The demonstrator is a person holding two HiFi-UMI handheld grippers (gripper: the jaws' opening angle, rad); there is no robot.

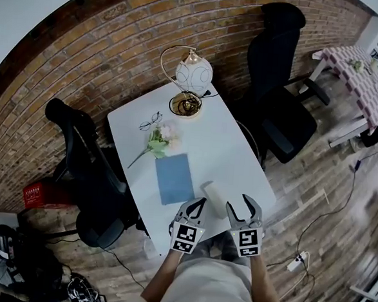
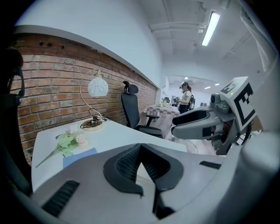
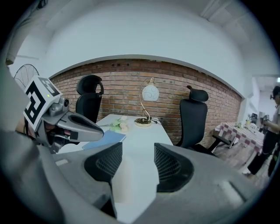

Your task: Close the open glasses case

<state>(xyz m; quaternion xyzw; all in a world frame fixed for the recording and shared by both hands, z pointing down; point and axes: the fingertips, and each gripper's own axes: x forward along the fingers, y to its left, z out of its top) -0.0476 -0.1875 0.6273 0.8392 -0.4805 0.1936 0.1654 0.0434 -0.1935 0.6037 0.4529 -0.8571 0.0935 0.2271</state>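
The white glasses case (image 1: pixel 215 197) lies near the front edge of the white table (image 1: pixel 240 151), right of a blue notebook (image 1: pixel 175 178). I cannot tell whether its lid is up. My left gripper (image 1: pixel 199 203) hovers at the case's near left end, jaws shut with the tips meeting (image 2: pixel 140 146). My right gripper (image 1: pixel 239 206) hangs just right of the case with its jaws open (image 3: pixel 138 153). The cream case (image 3: pixel 127 183) shows low between the right jaws, untouched. Each gripper view also shows the other gripper, the right (image 2: pixel 197 124) and the left (image 3: pixel 83 124).
A pair of glasses (image 1: pixel 150 120), a flower sprig (image 1: pixel 157 140) and a globe lamp (image 1: pixel 193 76) sit at the table's far end near the brick wall. Black office chairs stand left (image 1: pixel 87 172) and right (image 1: pixel 280 89) of the table. A person (image 2: pixel 187 97) stands far off.
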